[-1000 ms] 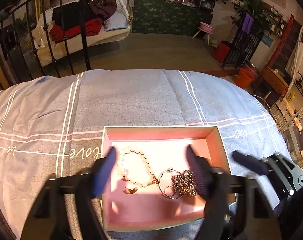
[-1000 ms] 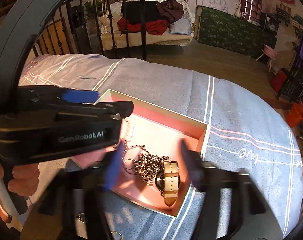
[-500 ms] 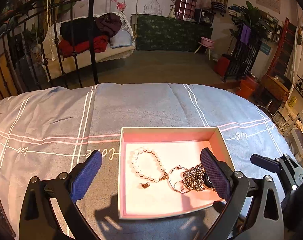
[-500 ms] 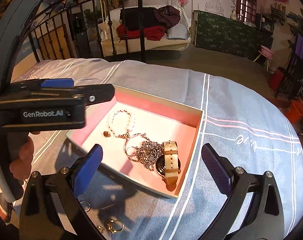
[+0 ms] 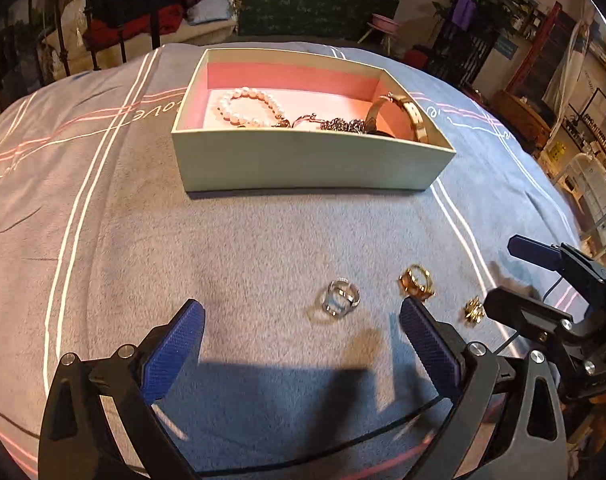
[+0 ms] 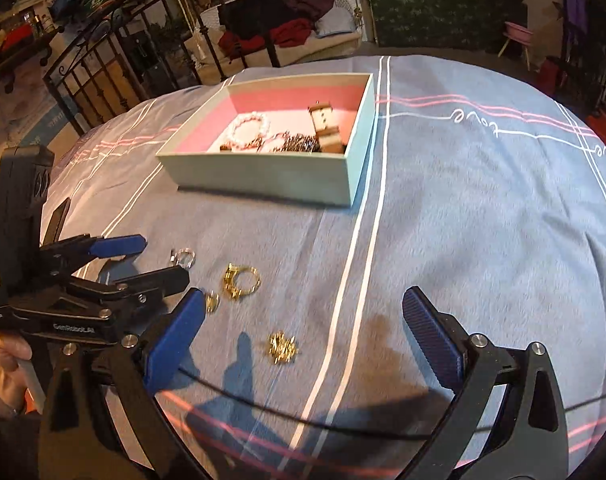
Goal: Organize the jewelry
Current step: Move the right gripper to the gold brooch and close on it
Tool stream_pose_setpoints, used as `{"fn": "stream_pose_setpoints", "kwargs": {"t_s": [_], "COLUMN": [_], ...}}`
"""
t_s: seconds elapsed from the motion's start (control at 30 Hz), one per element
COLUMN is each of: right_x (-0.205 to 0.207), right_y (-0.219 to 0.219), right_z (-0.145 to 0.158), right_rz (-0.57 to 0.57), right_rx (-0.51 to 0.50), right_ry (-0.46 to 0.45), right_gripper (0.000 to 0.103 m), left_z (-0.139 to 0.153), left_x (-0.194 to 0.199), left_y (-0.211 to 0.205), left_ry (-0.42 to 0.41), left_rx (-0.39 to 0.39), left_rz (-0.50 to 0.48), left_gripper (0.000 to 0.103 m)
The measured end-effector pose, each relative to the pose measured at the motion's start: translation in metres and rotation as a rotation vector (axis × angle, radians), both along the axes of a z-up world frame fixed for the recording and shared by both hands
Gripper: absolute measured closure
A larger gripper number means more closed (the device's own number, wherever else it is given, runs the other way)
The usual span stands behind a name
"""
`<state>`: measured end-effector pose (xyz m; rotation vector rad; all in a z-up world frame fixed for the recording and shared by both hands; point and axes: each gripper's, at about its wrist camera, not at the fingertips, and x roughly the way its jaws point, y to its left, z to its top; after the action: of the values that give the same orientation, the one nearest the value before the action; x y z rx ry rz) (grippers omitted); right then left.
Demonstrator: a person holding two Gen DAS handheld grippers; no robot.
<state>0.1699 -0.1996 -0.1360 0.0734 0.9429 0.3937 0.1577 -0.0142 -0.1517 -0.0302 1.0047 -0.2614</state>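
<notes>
1. Here, the left gripper (image 5: pixel 301 338) is held above the grey-blue bedspread (image 5: pixel 243 248) with its jaws spread fully wide; nothing is gripped between the blue pads (image 5: pixel 175 354).
2. The right gripper (image 6: pixel 303 330) is likewise seen wide open and empty, and a small gold ornament (image 6: pixel 283 346) lies on the cloth between its fingers, untouched.
3. A silver ring (image 5: pixel 340 295) is found on the cloth just ahead of the left gripper, with a gold ring (image 5: pixel 416 281) near it to the right and the gold ornament (image 5: pixel 473 310) further right.
4. The pink-lined box (image 5: pixel 303 160) is set well beyond the rings; a pearl bracelet (image 5: pixel 249 106), a tangled chain (image 5: pixel 339 124) and a watch (image 5: pixel 399 114) are contained in it.
</notes>
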Motion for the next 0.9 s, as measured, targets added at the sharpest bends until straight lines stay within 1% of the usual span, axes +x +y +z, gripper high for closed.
{"fn": "stream_pose_setpoints", "kwargs": {"t_s": [0.07, 0.13, 0.2, 0.23, 0.27, 0.3, 0.33, 0.37, 0.5, 0.57, 0.6, 0.67, 0.7, 0.73, 0.77, 0.8, 0.87, 0.9], "right_x": [-0.016, -0.027, -0.034, -0.035, -0.035, -0.035, -0.034, -0.032, -0.029, -0.030, -0.030, -0.030, -0.029, -0.028, -0.027, -0.026, -0.026, -0.026], "right_y": [0.004, 0.015, 0.029, 0.035, 0.039, 0.041, 0.041, 0.040, 0.038, 0.038, 0.038, 0.036, 0.034, 0.031, 0.029, 0.028, 0.027, 0.027], "right_z": [-0.008, -0.017, -0.022, -0.024, -0.025, -0.024, -0.024, -0.024, -0.025, -0.025, -0.025, -0.025, -0.025, -0.025, -0.024, -0.024, -0.024, -0.024], "right_rz": [0.022, 0.078, 0.111, 0.112, 0.114, 0.115, 0.109, 0.098, 0.096, 0.090, 0.085, 0.075, 0.062, 0.052, 0.042, 0.036, 0.032, 0.031], "right_rx": [-0.004, -0.013, -0.087, -0.131, -0.151, -0.139, -0.115, -0.094, -0.084, -0.092, -0.090, -0.080, -0.077, -0.071, -0.064, -0.061, -0.060, -0.063], "right_ry": [0.008, 0.032, 0.005, -0.007, -0.009, -0.008, -0.004, 0.003, 0.004, -0.007, -0.010, -0.012, -0.013, -0.013, -0.013, -0.013, -0.017, -0.020], "right_gripper": [0.006, 0.006, 0.006, 0.008, 0.012, 0.016, 0.028, 0.035, 0.040, 0.054, 0.057, 0.070, 0.073, 0.077, 0.081, 0.082, 0.084, 0.084], "left_z": [-0.002, -0.005, -0.006, -0.006, -0.006, -0.005, -0.005, -0.005, -0.007, -0.007, -0.007, -0.008, -0.007, -0.007, -0.006, -0.005, -0.002, 0.000], "left_x": [-0.010, -0.015, -0.015, -0.015, -0.014, -0.015, -0.015, -0.014, -0.017, -0.018, -0.019, -0.021, -0.022, -0.023, -0.025, -0.026, -0.028, -0.029], "left_y": [-0.004, -0.006, -0.007, -0.008, -0.008, -0.009, -0.009, -0.008, -0.008, -0.009, -0.010, -0.011, -0.011, -0.012, -0.012, -0.012, -0.013, -0.013], "left_ry": [-0.020, -0.035, -0.036, -0.038, -0.037, -0.036, -0.036, -0.037, -0.047, -0.051, -0.055, -0.065, -0.071, -0.080, -0.089, -0.098, -0.123, -0.134], "left_rx": [0.034, 0.052, 0.069, 0.075, 0.076, 0.075, 0.072, 0.070, 0.078, 0.080, 0.084, 0.094, 0.099, 0.105, 0.107, 0.106, 0.111, 0.117], "left_rz": [-0.010, -0.017, -0.017, -0.017, -0.015, -0.014, -0.014, -0.015, -0.021, -0.022, -0.024, -0.025, -0.024, -0.023, -0.023, -0.024, -0.029, -0.031], "left_gripper": [0.006, 0.006, 0.006, 0.006, 0.006, 0.006, 0.006, 0.006, 0.006, 0.006, 0.006, 0.006, 0.007, 0.009, 0.015, 0.018, 0.039, 0.046]}}
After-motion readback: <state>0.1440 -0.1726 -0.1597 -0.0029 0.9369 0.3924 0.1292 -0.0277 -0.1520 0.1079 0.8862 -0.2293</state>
